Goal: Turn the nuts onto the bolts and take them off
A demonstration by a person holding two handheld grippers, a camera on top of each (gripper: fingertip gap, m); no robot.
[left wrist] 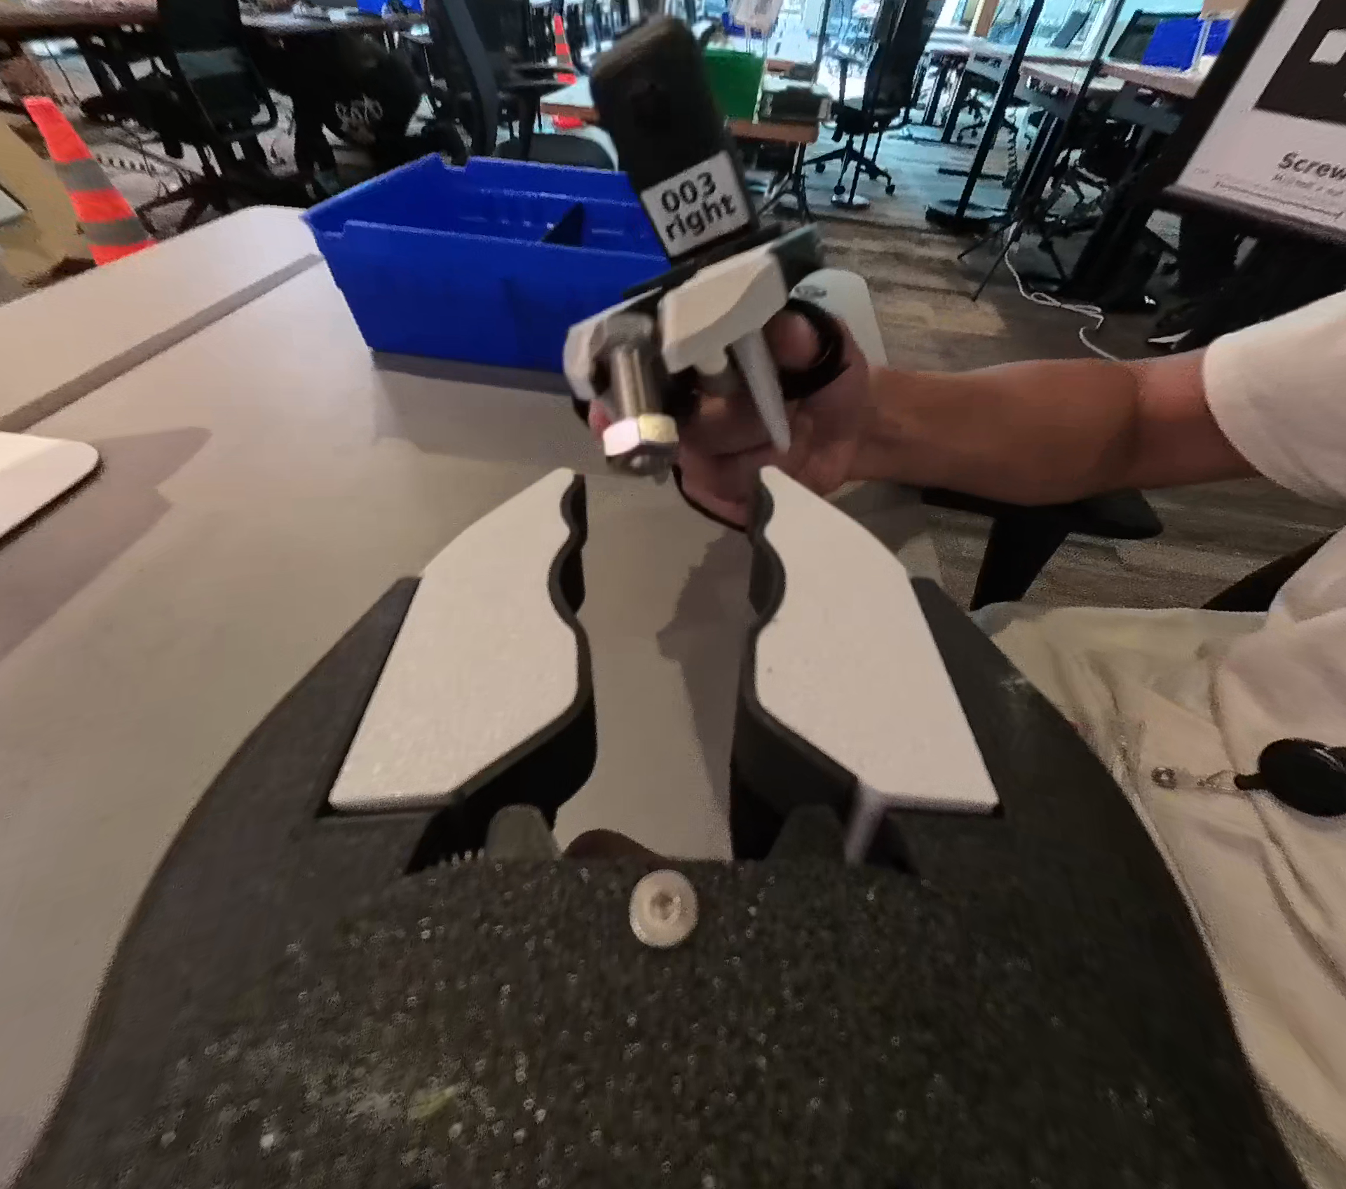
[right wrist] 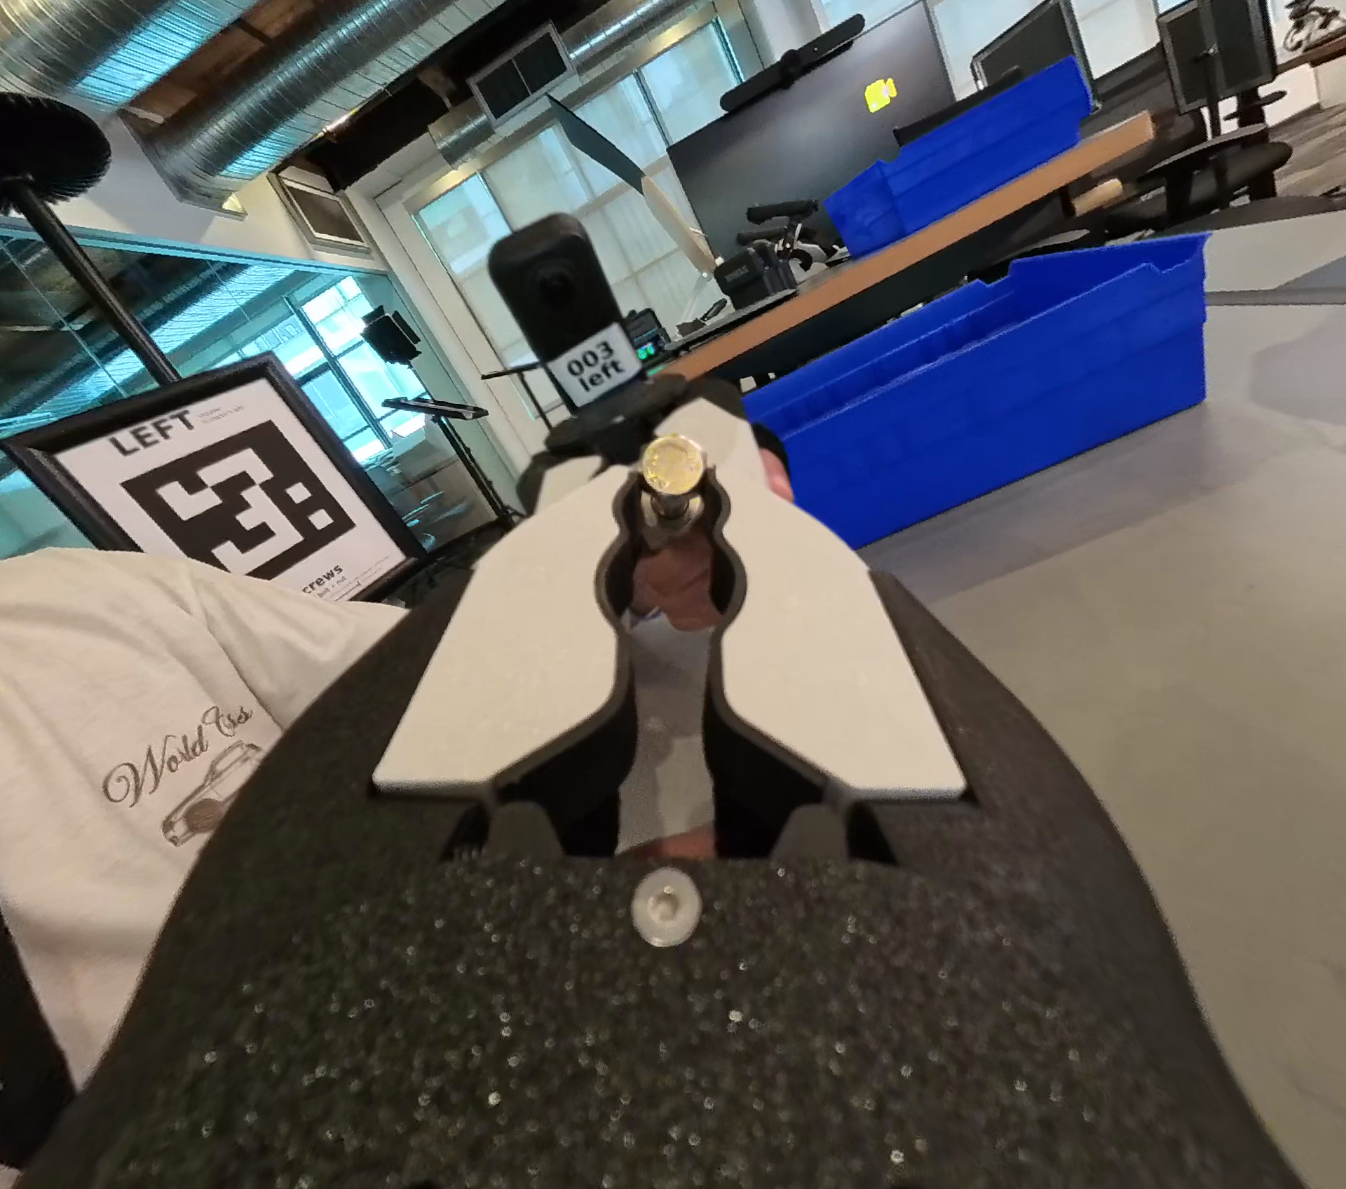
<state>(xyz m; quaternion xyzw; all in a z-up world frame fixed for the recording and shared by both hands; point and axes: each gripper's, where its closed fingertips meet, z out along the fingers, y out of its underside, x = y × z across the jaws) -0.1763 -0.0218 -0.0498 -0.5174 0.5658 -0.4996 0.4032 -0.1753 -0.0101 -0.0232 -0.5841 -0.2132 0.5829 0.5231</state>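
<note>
My right gripper [right wrist: 670, 498] is shut on a metal bolt [right wrist: 664, 517] and holds it crosswise between its fingertips. The bolt's round yellowish end [right wrist: 674, 462] sticks up past the fingers. In the left wrist view the right gripper [left wrist: 630, 367] holds the bolt [left wrist: 632, 375] upright above the table's front edge. A hex nut [left wrist: 641, 436] sits on the bolt's lower end. My left gripper [left wrist: 670, 498] is open and empty. Its tips are just below and in front of the nut, not touching it. The left gripper's fingers [right wrist: 728, 455] show behind the bolt in the right wrist view.
A blue plastic bin [left wrist: 466, 280] stands on the grey table [left wrist: 218, 426] behind the grippers; it also shows in the right wrist view [right wrist: 983, 396]. A white flat object [left wrist: 36, 477] lies at the left edge. A framed sign [right wrist: 218, 498] stands at the side. The person's forearm [left wrist: 1020, 418] comes in from the right. Left and right tips are no more than a few centimetres apart.
</note>
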